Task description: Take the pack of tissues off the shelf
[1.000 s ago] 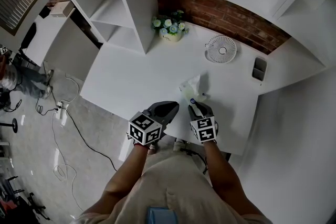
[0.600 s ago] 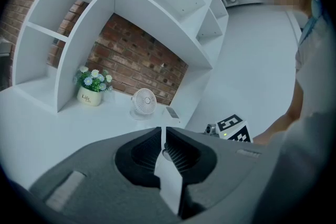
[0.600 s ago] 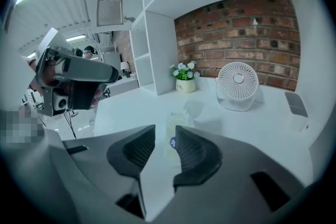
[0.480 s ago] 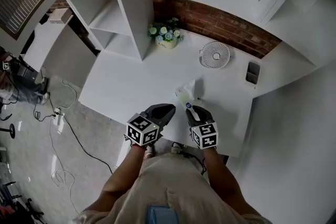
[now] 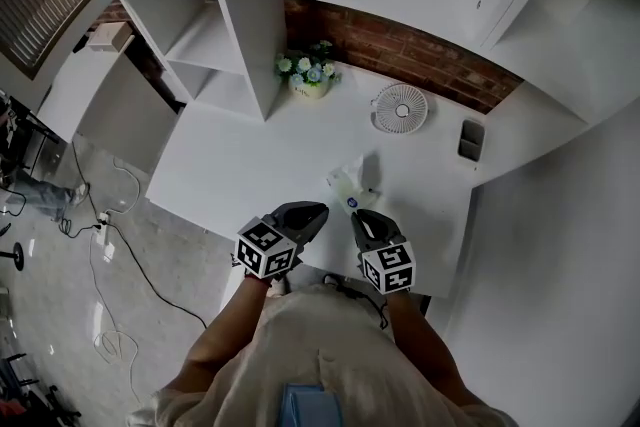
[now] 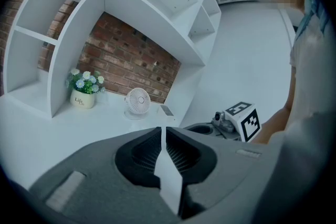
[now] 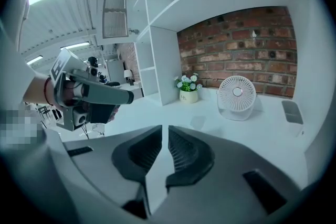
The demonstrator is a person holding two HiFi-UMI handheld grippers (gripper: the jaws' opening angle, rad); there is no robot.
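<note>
A: Pack of tissues (image 5: pixel 345 181), location?
B: On white table (image 5: pixel 240 165), off the shelf (image 5: pixel 215 35), just ahead of right gripper (image 5: pixel 358 216).
A: Grippers?
B: Left gripper (image 5: pixel 321 210): closed, empty. Right: just been closing, down to a thin slit, nothing between.

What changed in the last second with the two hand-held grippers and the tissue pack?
The right hand-held gripper lifted away from the tissue pack, and its jaws have just been closing with nothing between them. The pack stays on the table; the left hand-held gripper barely moved.
</note>
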